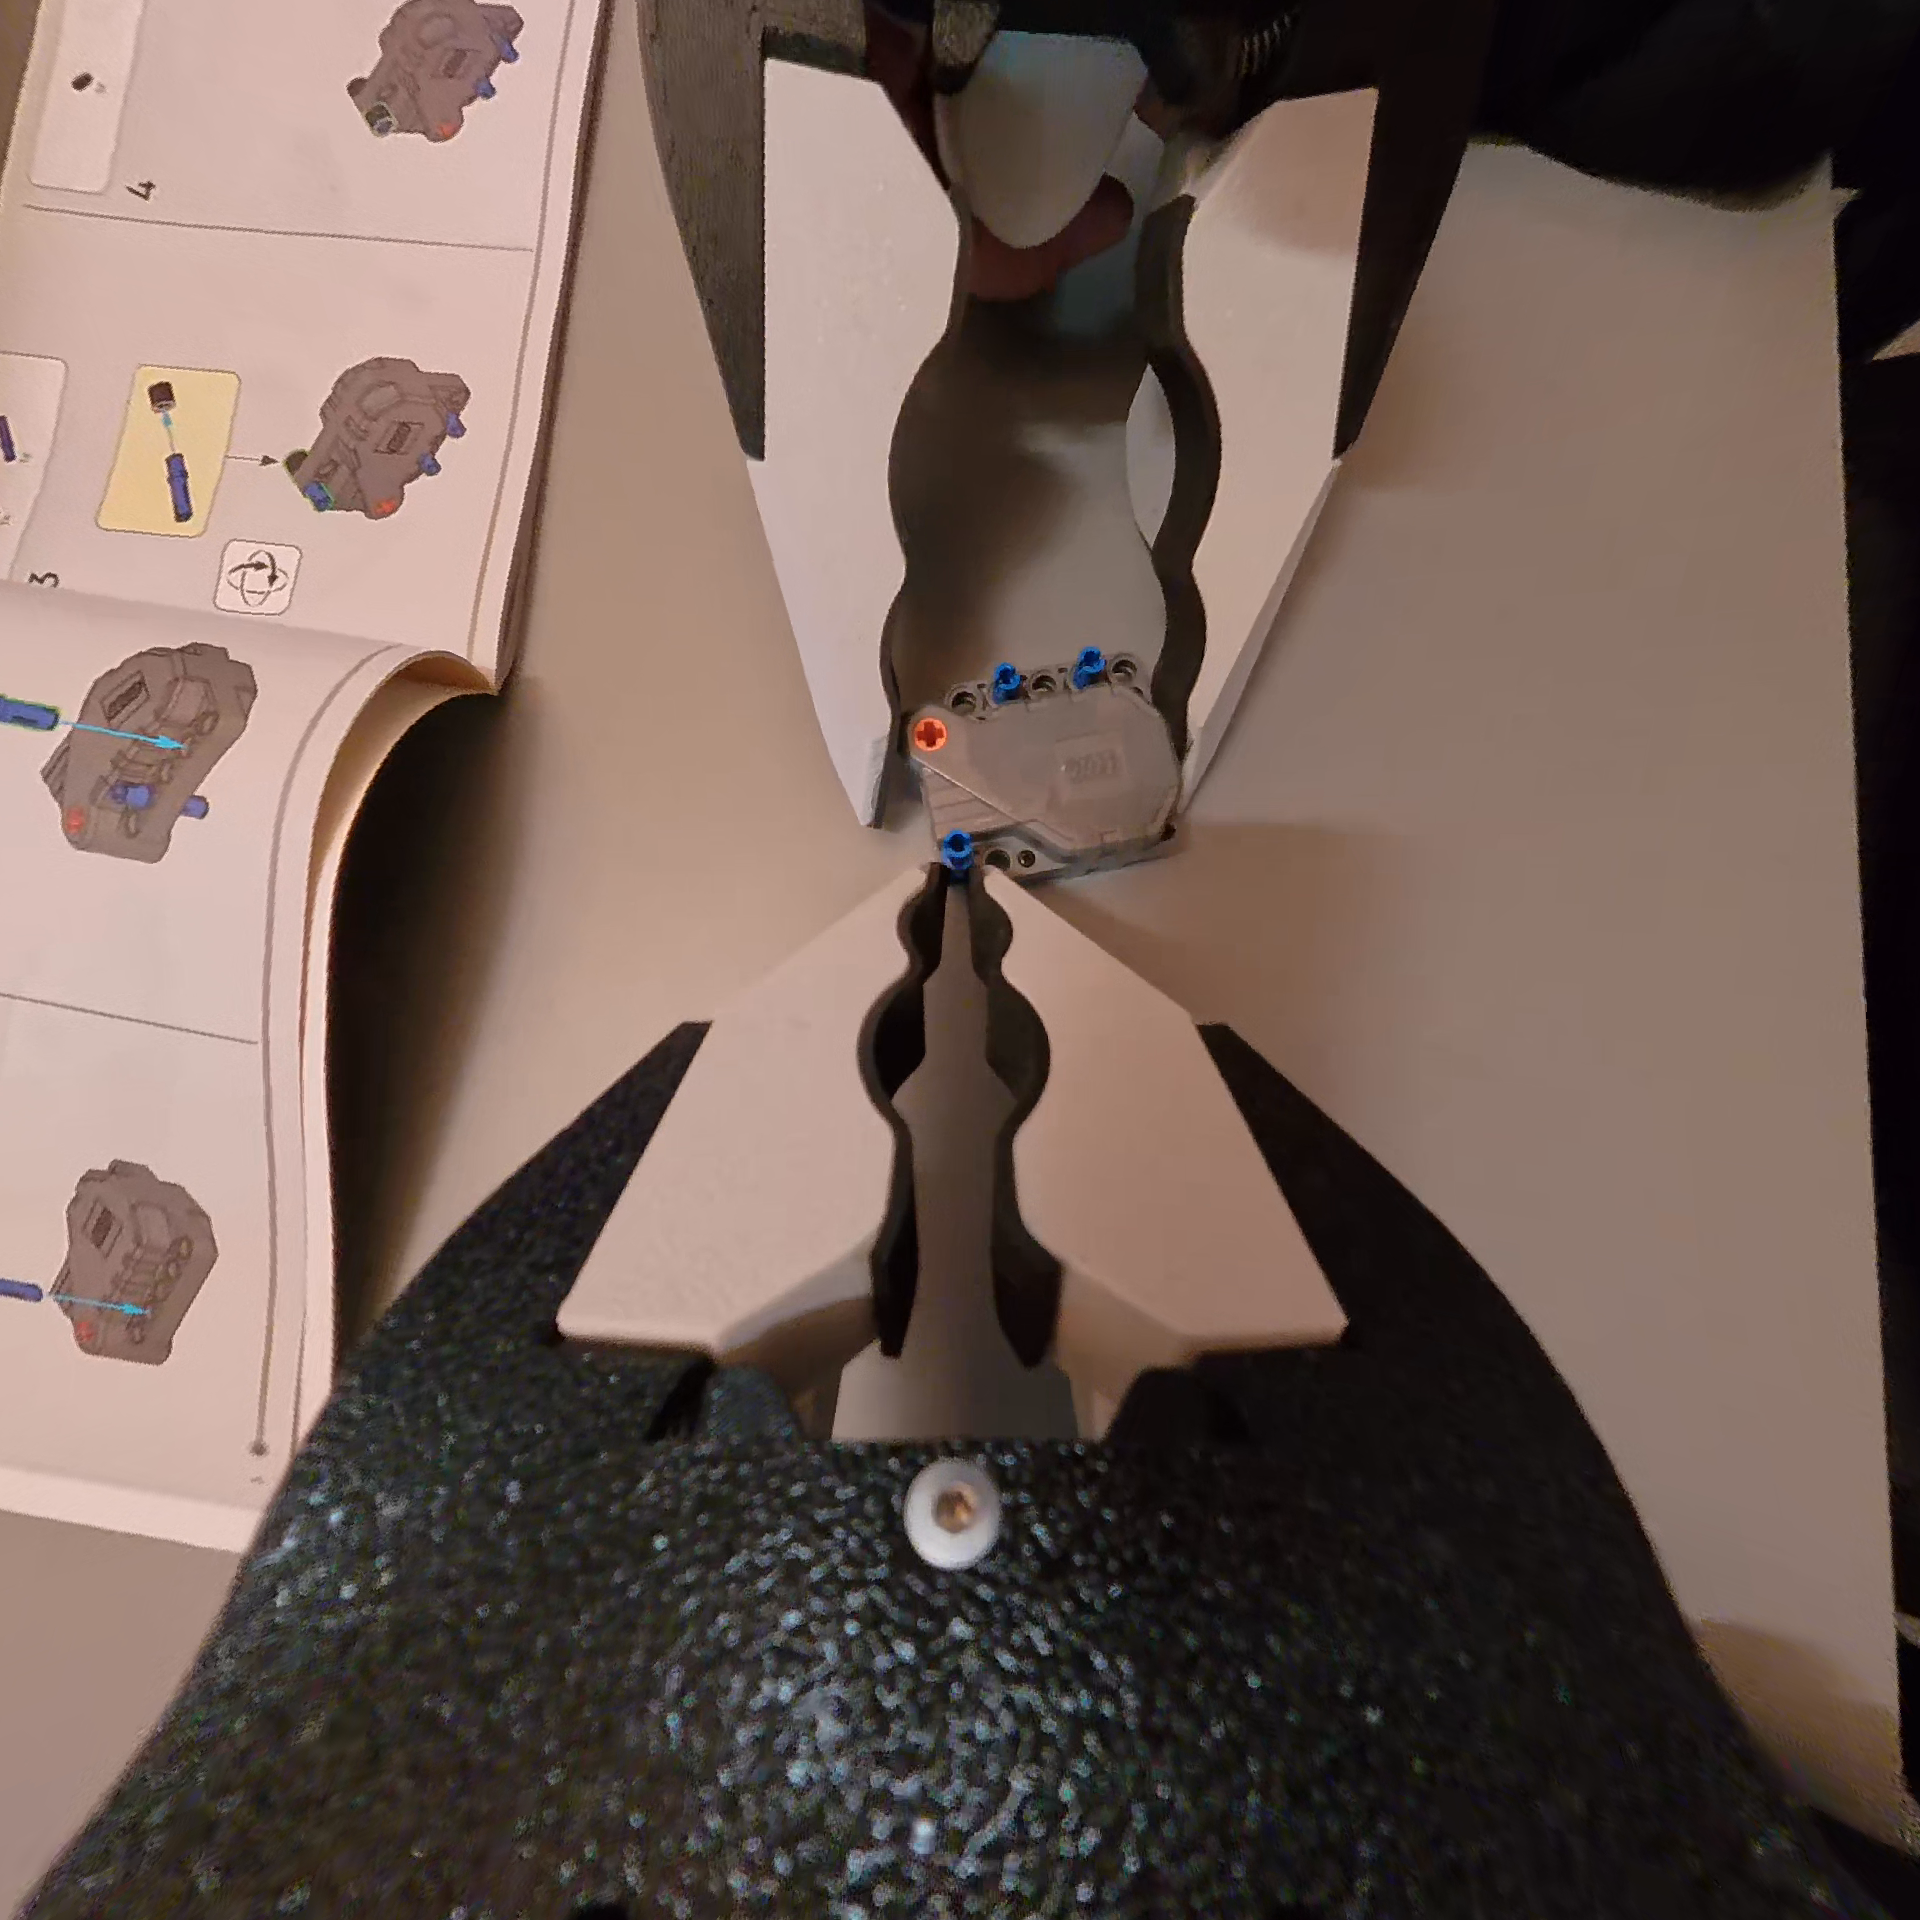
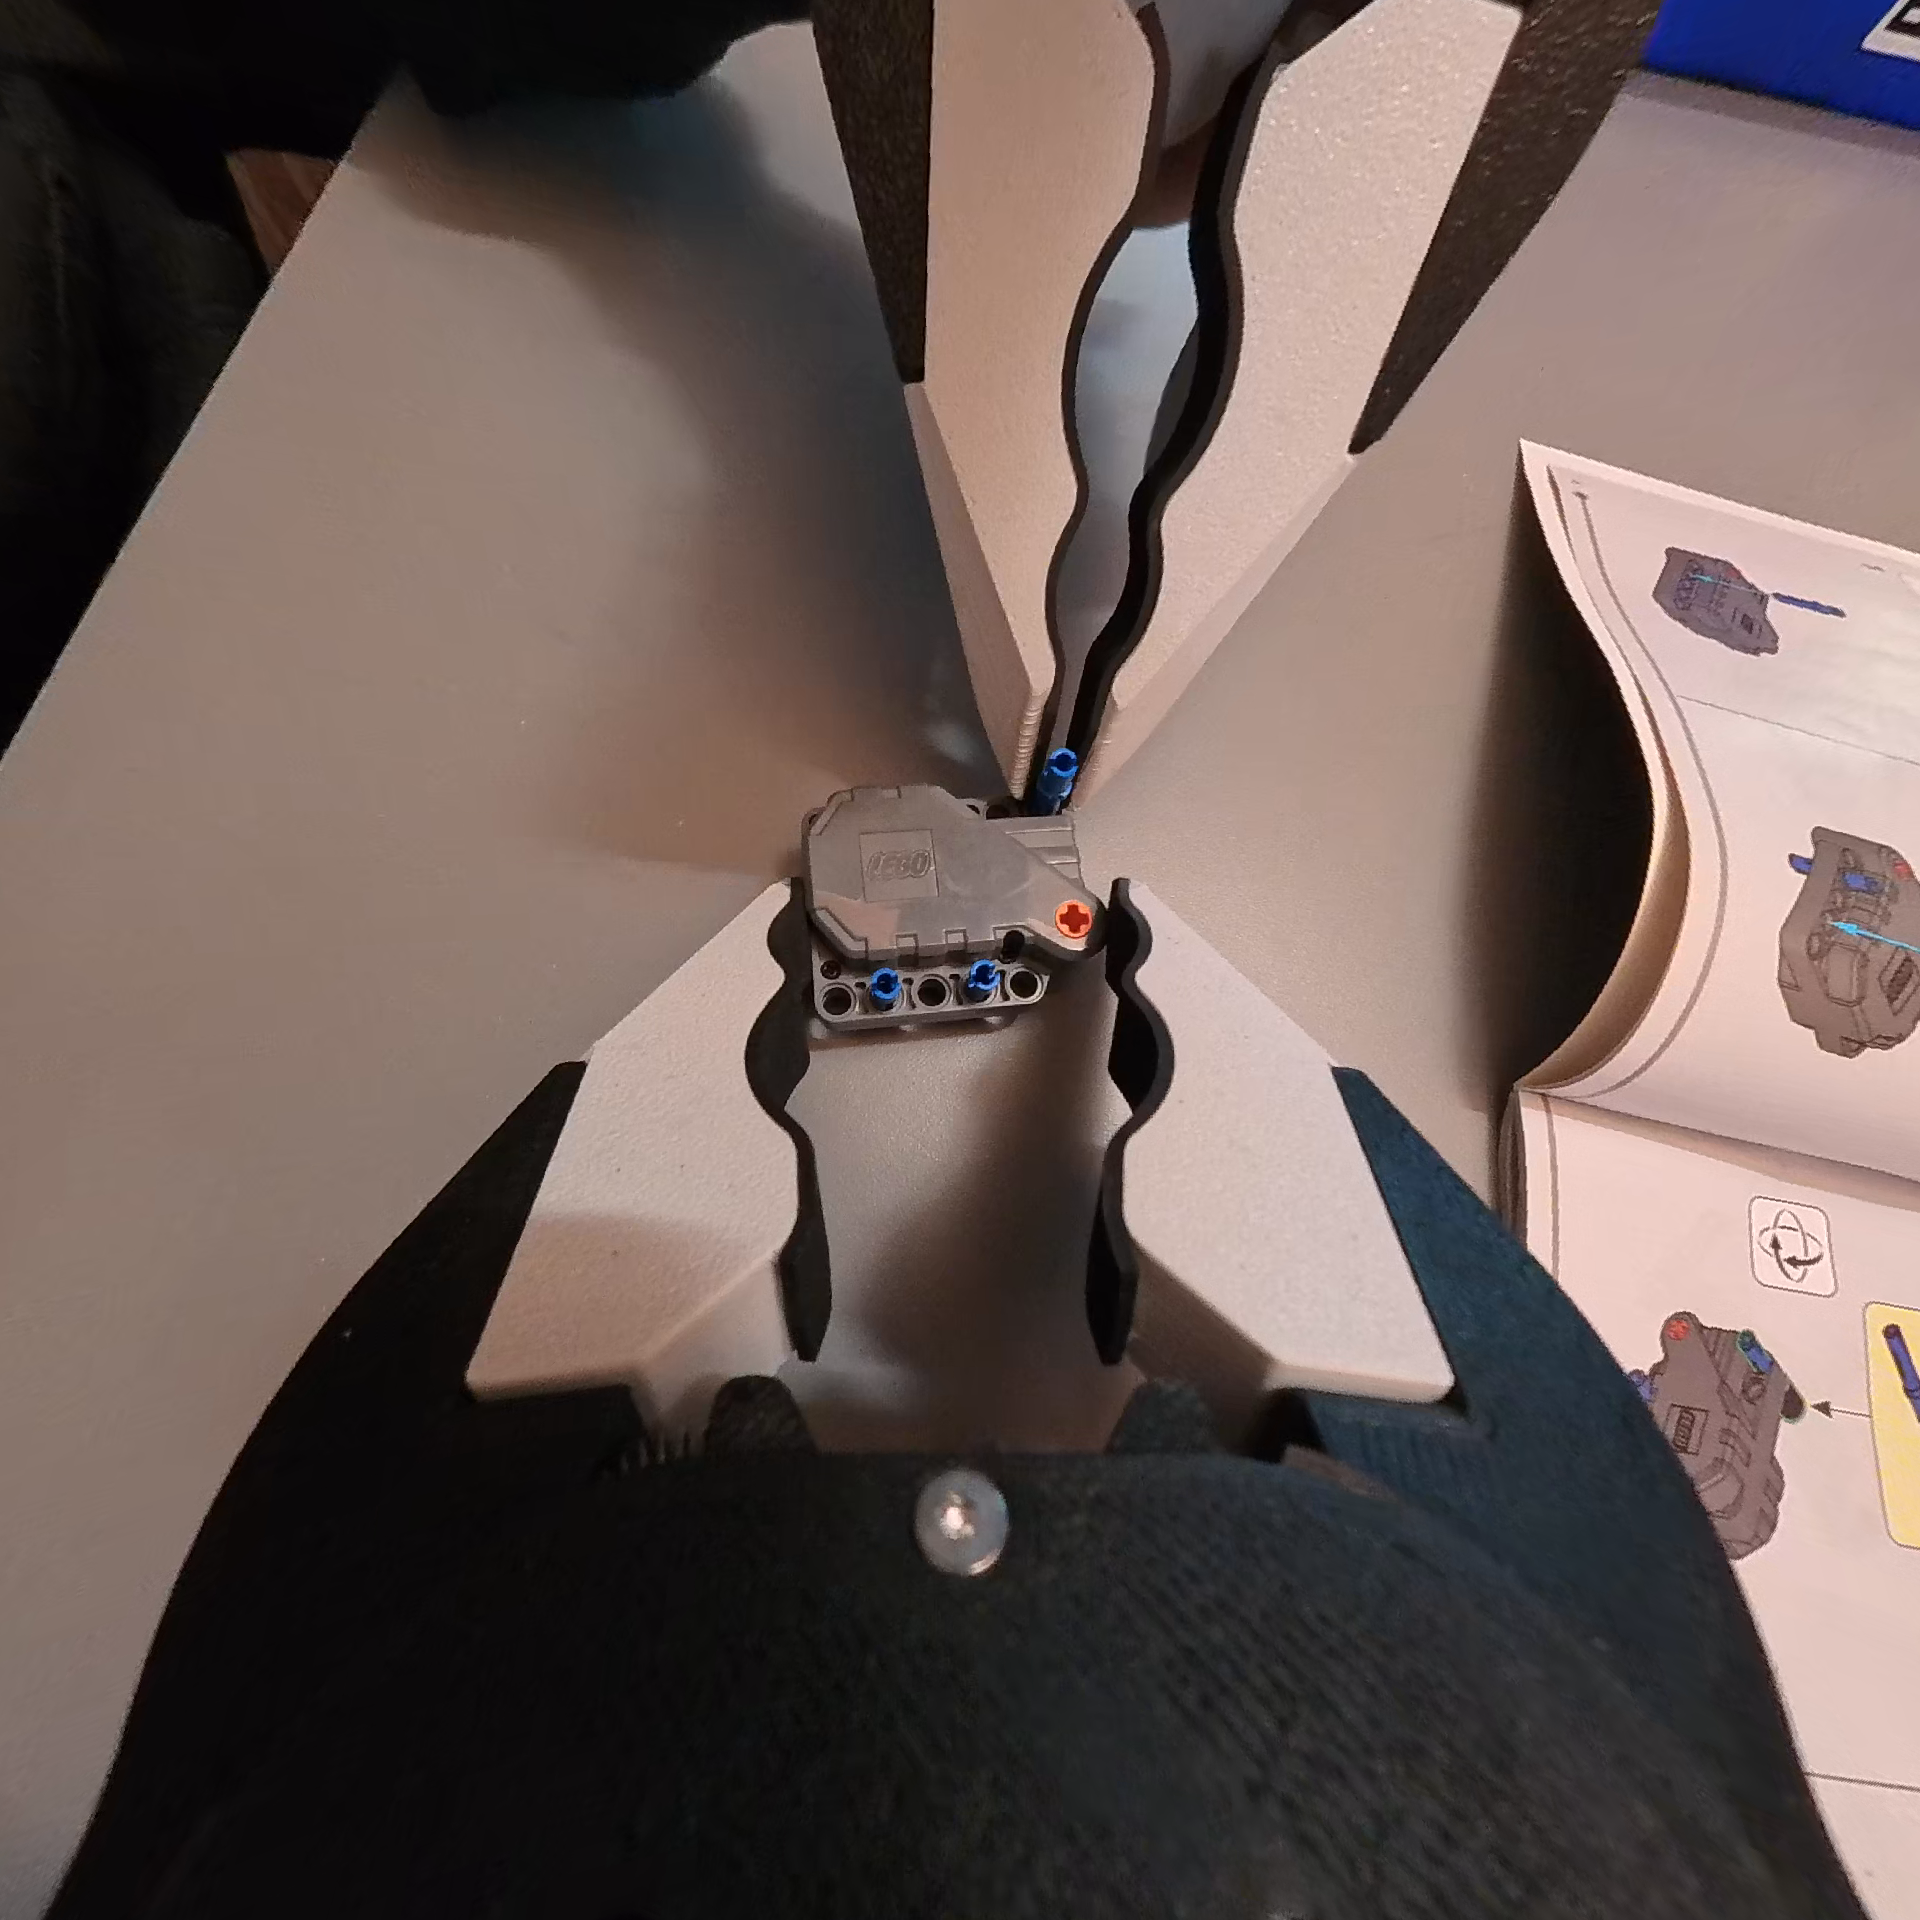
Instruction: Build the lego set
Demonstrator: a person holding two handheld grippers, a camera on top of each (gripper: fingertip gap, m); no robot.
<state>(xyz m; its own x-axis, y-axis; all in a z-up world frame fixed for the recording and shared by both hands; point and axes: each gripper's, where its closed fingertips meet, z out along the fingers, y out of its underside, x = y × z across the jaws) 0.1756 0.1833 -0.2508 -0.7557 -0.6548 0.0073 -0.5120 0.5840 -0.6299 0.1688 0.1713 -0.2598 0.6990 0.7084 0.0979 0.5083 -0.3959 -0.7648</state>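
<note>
My right tongs clamp the grey motor block; my left tongs pinch a blue pin at its corner hole. Pushed crooked, the pin may jam or pop loose.

Left wrist view: looks down along own fingers at worktop, close in. Right wrist view: opposite-facing, equally close, steep downward tilt. Both share grey motor block at centre and open instruction booklet at frame edge.
</note>
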